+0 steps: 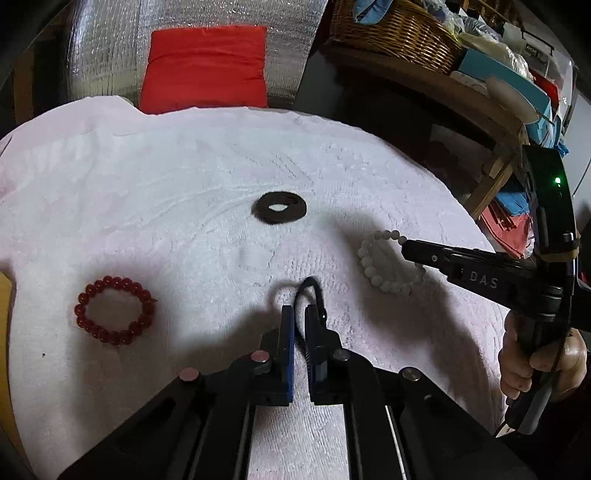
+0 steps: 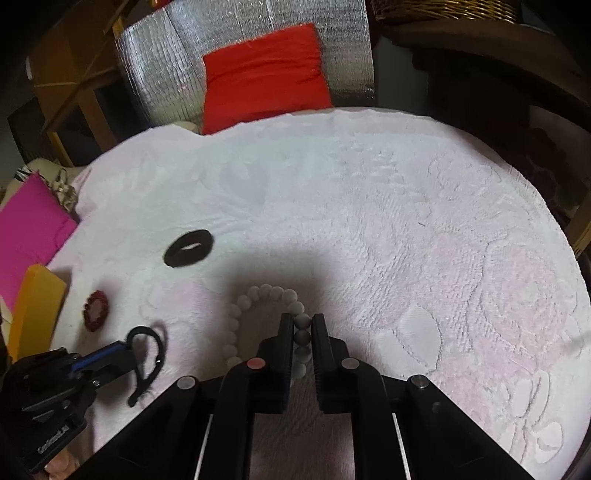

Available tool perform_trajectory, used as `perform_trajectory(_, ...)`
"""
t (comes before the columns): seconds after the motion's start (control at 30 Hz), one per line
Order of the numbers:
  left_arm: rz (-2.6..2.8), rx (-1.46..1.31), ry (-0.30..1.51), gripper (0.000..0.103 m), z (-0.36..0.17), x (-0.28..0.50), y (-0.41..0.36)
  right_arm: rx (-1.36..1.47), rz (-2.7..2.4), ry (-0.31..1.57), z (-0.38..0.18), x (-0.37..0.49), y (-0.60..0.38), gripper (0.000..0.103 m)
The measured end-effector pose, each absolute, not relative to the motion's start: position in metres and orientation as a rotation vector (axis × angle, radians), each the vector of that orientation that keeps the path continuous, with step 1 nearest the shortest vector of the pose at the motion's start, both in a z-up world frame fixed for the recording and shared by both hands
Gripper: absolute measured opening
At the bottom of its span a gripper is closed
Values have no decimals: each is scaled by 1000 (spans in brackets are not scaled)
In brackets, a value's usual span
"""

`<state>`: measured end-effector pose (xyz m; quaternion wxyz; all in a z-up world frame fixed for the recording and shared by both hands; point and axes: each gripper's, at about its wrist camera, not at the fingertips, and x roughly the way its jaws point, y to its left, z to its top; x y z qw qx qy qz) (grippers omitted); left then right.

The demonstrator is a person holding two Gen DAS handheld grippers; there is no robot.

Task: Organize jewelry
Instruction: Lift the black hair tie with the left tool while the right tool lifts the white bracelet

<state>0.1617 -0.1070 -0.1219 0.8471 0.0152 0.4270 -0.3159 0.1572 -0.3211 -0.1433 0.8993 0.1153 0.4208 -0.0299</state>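
Observation:
On the white towel (image 1: 166,192) my left gripper (image 1: 301,312) is shut on a thin black elastic loop (image 1: 312,286), which curls out past its tips. In the right wrist view that loop (image 2: 147,350) hangs from the left gripper (image 2: 127,349). My right gripper (image 2: 303,323) is shut on the white bead bracelet (image 2: 255,295), with beads pinched between its pads. From the left wrist view the right gripper (image 1: 406,246) bites the far right of that bracelet (image 1: 373,266). A red bead bracelet (image 1: 114,310) (image 2: 96,310) and a black fabric ring (image 1: 279,208) (image 2: 188,248) lie loose on the towel.
A red cushion (image 1: 205,68) (image 2: 264,74) leans on silver foil behind the towel. A pink cushion (image 2: 29,229) and an orange block (image 2: 37,306) sit at the towel's left edge. A wicker basket (image 1: 395,29) and clutter fill a shelf at the right. A hand (image 1: 532,369) holds the right gripper.

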Motion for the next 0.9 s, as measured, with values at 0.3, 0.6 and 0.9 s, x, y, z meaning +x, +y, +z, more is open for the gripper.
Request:
perform_trajectory(0.3, -645, 9, 883, 6, -114, 159, -96, 285, -42, 839, -131, 142, -326, 11)
perform_trajectory(0.6, -619, 36, 889, 39, -120, 163, -104, 280, -40, 865, -138, 143, -321, 11)
perform_trajectory(0.9, -633, 116, 926, 45, -135, 157, -127, 298, -58, 925, -156, 148, -328, 11)
